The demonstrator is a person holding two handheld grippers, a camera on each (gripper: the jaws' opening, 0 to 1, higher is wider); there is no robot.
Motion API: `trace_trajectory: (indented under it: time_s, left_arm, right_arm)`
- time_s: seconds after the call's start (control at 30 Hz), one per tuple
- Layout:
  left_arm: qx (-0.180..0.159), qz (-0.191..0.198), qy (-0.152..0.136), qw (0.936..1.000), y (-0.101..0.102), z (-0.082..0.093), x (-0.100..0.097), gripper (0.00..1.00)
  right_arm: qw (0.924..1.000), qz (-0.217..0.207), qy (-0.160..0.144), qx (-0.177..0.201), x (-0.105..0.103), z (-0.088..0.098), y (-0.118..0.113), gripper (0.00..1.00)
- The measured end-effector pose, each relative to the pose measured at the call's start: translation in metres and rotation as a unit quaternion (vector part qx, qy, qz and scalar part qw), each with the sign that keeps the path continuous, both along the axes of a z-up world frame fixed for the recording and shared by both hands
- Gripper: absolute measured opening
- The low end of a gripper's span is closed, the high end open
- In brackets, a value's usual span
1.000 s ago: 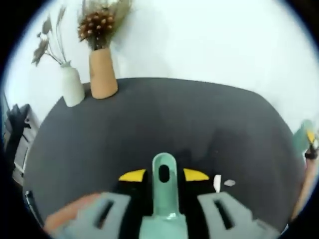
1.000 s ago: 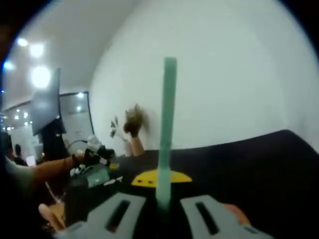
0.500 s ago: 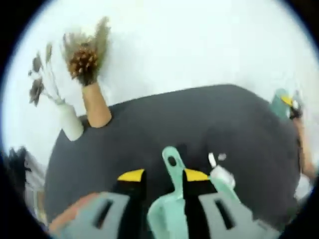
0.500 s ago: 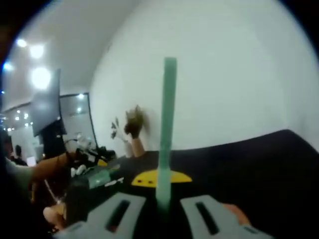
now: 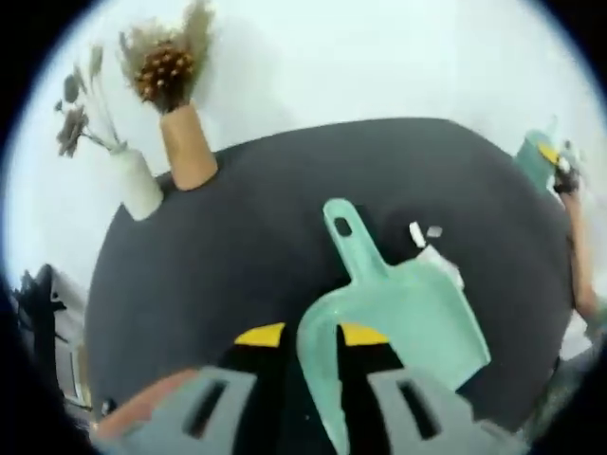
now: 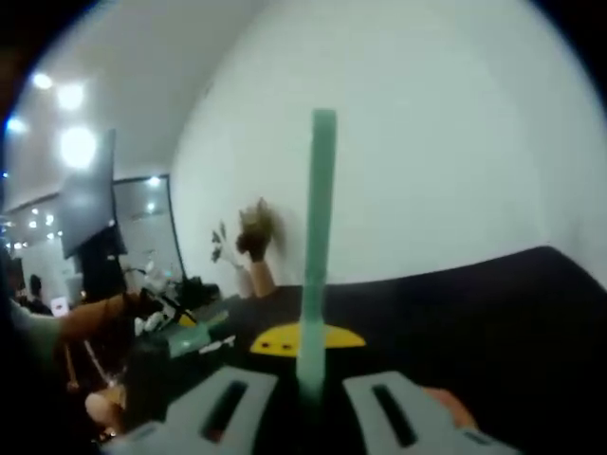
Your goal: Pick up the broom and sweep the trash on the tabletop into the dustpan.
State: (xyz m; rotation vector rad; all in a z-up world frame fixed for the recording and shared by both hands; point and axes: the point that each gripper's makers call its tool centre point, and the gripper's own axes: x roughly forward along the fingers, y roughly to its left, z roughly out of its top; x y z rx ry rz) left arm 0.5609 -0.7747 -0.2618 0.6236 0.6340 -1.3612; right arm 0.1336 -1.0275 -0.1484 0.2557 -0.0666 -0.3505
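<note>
In the left gripper view, the left tool (image 5: 313,417) holds the green dustpan (image 5: 398,318) — its two grey jaws are closed on the pan's near edge. The pan tips up, with its handle pointing away across the dark worktop (image 5: 237,256). Two small white bits of trash (image 5: 424,232) lie on the worktop just past the pan's far side, and a bigger white scrap (image 5: 441,263) touches the pan's edge. At the back of the worktop stand a tan vase (image 5: 187,147) with dried flowers and a white vase (image 5: 139,183) beside it, near the white wall (image 5: 379,57). At the right edge, the other tool shows as a small green and yellow shape with a person's arm (image 5: 577,256) below it. In the right gripper view, the right tool (image 6: 311,403) holds the green broom handle (image 6: 317,246), which stands straight up between its jaws. The brush end of the broom can't be seen. On the left, a person's hand and arm reach over the dark worktop.
</note>
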Motion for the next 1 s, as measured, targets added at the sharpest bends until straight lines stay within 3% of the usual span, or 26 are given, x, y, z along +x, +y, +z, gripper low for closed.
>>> trace_trajectory:
  time_s: [0.43,0.6,0.83,0.93,1.0]
  left_arm:
    - [0.035,0.002,0.013,0.9993,0.003,-0.023,-0.001,0.2]
    - [0.036,0.02,0.004,0.9991,0.005,-0.023,0.004,0.08]
    - [0.009,0.056,0.027,0.998,0.007,-0.016,0.003,0.06]
    - [-0.008,0.09,0.023,0.9957,0.008,-0.01,0.004,0.05]
    - [-0.021,0.117,0.038,0.9921,0.009,-0.008,0.004,0.04]
  right_arm:
    - [1.0,0.001,0.003,-0.004,0.001,0.001,0.005,0.02]
    - [1.0,0.002,0.004,-0.005,0.002,-0.002,0.011,0.02]
    - [1.0,0.003,0.004,-0.004,0.002,-0.003,0.013,0.02]
    - [1.0,0.004,0.003,-0.004,0.002,-0.003,0.014,0.02]
    - [1.0,0.004,0.002,-0.003,0.002,-0.004,0.014,0.02]
